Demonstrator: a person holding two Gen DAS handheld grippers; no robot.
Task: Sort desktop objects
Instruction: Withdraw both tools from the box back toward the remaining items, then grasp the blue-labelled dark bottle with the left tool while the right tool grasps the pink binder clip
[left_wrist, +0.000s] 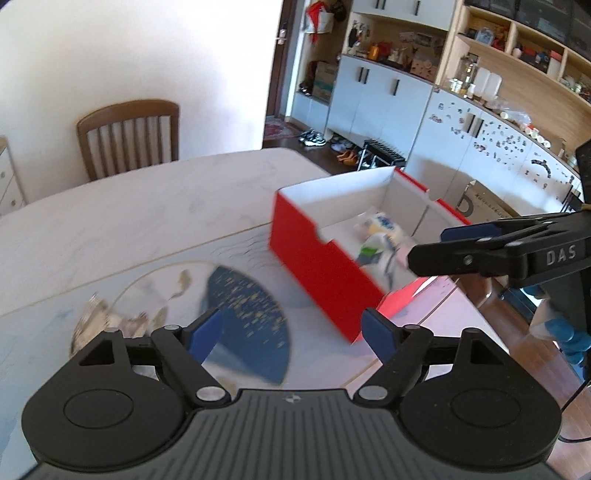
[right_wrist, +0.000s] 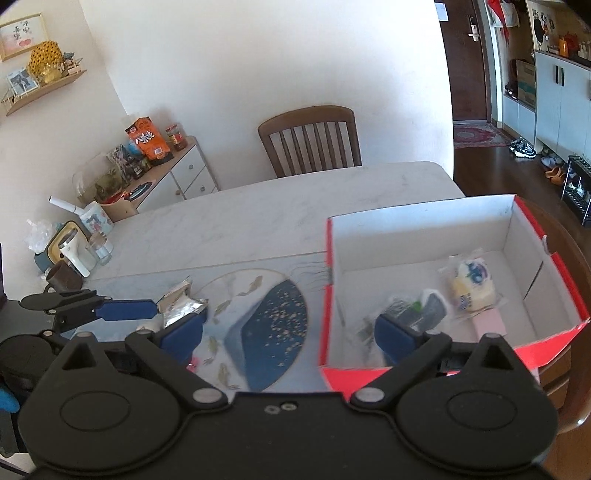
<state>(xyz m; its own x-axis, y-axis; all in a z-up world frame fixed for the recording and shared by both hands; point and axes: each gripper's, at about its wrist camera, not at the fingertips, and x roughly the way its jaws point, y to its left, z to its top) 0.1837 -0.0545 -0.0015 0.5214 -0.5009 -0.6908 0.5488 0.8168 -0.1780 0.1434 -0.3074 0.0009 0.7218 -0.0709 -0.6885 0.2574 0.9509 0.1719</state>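
Note:
A red box (left_wrist: 314, 254) with a white inside sits on the table's right side, also in the right wrist view (right_wrist: 327, 295). Inside lie a yellow-and-blue packet (right_wrist: 472, 284), a clear packet with dark contents (right_wrist: 417, 310) and a pink flat item (right_wrist: 489, 325). My left gripper (left_wrist: 295, 332) is open and empty above the blue-patterned mat (left_wrist: 243, 306). In the right wrist view the left gripper (right_wrist: 159, 308) reaches beside a crumpled silver foil packet (right_wrist: 181, 306) on the mat. My right gripper (right_wrist: 291, 328) is open and empty at the box's near left corner.
A wooden chair (right_wrist: 310, 140) stands behind the marble table (right_wrist: 258, 214). A sideboard (right_wrist: 177, 173) with snacks and jars is at the far left. A mug (right_wrist: 64, 278) and small appliances crowd the table's left end. Small items lie near the foil, partly hidden.

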